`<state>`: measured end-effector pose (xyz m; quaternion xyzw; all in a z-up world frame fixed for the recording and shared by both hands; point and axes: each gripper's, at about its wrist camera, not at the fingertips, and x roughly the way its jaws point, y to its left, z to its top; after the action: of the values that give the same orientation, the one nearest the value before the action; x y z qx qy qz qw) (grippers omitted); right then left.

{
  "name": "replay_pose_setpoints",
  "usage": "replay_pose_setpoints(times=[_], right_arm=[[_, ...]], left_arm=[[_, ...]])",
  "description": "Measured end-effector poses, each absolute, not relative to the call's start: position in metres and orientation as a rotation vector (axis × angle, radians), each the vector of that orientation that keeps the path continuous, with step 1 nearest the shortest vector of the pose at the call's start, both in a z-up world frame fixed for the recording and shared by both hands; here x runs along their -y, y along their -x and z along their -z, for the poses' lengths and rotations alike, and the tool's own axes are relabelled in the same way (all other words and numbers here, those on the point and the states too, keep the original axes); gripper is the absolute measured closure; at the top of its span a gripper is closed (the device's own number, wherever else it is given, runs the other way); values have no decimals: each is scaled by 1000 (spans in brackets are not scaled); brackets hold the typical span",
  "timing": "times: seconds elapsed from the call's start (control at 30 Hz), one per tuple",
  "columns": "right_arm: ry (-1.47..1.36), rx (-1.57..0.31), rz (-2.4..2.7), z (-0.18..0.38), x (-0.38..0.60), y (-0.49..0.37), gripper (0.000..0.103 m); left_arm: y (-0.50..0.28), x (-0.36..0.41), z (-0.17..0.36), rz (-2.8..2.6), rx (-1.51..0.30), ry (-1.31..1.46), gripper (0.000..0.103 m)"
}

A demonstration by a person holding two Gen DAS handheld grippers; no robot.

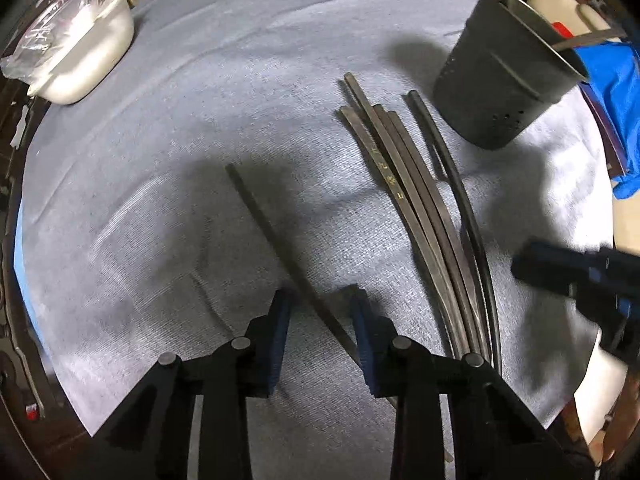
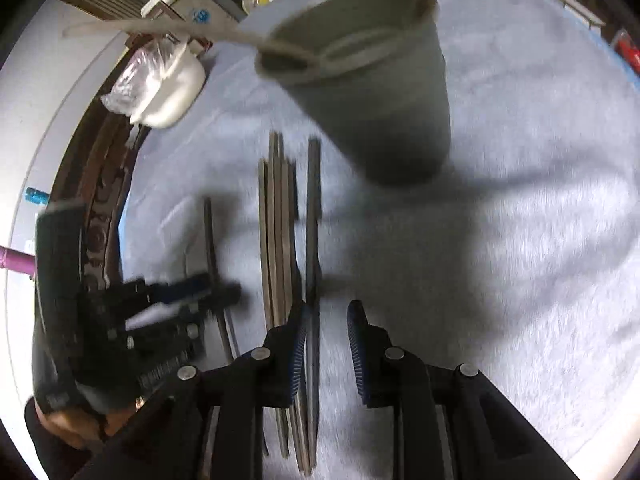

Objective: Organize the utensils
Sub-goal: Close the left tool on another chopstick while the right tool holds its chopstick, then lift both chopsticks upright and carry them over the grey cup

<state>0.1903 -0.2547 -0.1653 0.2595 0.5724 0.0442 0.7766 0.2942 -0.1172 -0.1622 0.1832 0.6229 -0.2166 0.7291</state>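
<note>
A single dark chopstick [image 1: 276,232] lies slanted on the grey cloth [image 1: 160,200] and runs between the fingers of my left gripper [image 1: 322,296]. The jaws are open, with the stick close to the right pad and a clear gap on the other side. A bundle of several dark chopsticks [image 1: 420,208] lies to the right. In the right wrist view my right gripper [image 2: 327,310] is open over the bundle [image 2: 276,240], and the outermost dark chopstick [image 2: 313,220] runs along its left pad. The black utensil holder [image 2: 380,100] stands beyond, with utensils sticking out.
The utensil holder [image 1: 500,80] stands at the far right of the cloth. A white container with a plastic bag [image 1: 80,52] sits at the far left corner. Blue fabric [image 1: 612,100] lies past the right edge. The left gripper [image 2: 212,292] appears blurred beside the bundle.
</note>
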Motion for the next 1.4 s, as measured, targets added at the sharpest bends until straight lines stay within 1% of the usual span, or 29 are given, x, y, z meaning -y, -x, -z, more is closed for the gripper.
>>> replay_pose_setpoints(times=[0.13, 0.27, 0.3, 0.37, 0.43, 0.53, 0.73, 0.77, 0.83, 0.97, 1.07, 1.27, 1.3, 1.37, 1.4], right_arm=[[-547, -1240, -88, 167, 250, -207, 78], [-537, -1263, -63, 181, 244, -218, 79], [-529, -1265, -65, 183, 242, -220, 79], [-479, -1261, -47, 181, 237, -222, 87], [-451, -1272, -49, 181, 237, -223, 91], [-427, -1304, -51, 181, 242, -223, 92], [-423, -1392, -103, 183, 254, -219, 91], [-453, -1389, -125, 181, 255, -219, 88], [-488, -1364, -147, 175, 257, -218, 88], [-486, -1300, -121, 159, 264, -215, 88], [-466, -1313, -102, 160, 265, -216, 88], [-450, -1332, -83, 169, 253, -224, 88], [-444, -1338, -83, 171, 253, -224, 88], [-425, -1353, -64, 175, 248, -228, 88], [-414, -1351, -56, 175, 243, -229, 88]], left_arm=[[-276, 109, 159, 508, -1342, -411, 71], [-254, 108, 159, 543, -1313, -427, 72], [-248, 103, 155, 550, -1310, -427, 74], [-243, 100, 156, 567, -1308, -428, 80], [-247, 91, 157, 580, -1327, -411, 84], [-250, 79, 156, 603, -1364, -409, 88], [-250, 70, 161, 679, -1395, -499, 88], [-249, 69, 161, 679, -1403, -494, 88], [-251, 62, 161, 674, -1415, -463, 88], [-273, 50, 161, 650, -1427, -349, 82], [-282, 40, 160, 628, -1437, -272, 81], [-295, 33, 170, 593, -1473, -220, 81], [-297, 38, 165, 588, -1479, -218, 80], [-300, 42, 169, 572, -1496, -215, 74], [-301, 46, 170, 562, -1504, -215, 73]])
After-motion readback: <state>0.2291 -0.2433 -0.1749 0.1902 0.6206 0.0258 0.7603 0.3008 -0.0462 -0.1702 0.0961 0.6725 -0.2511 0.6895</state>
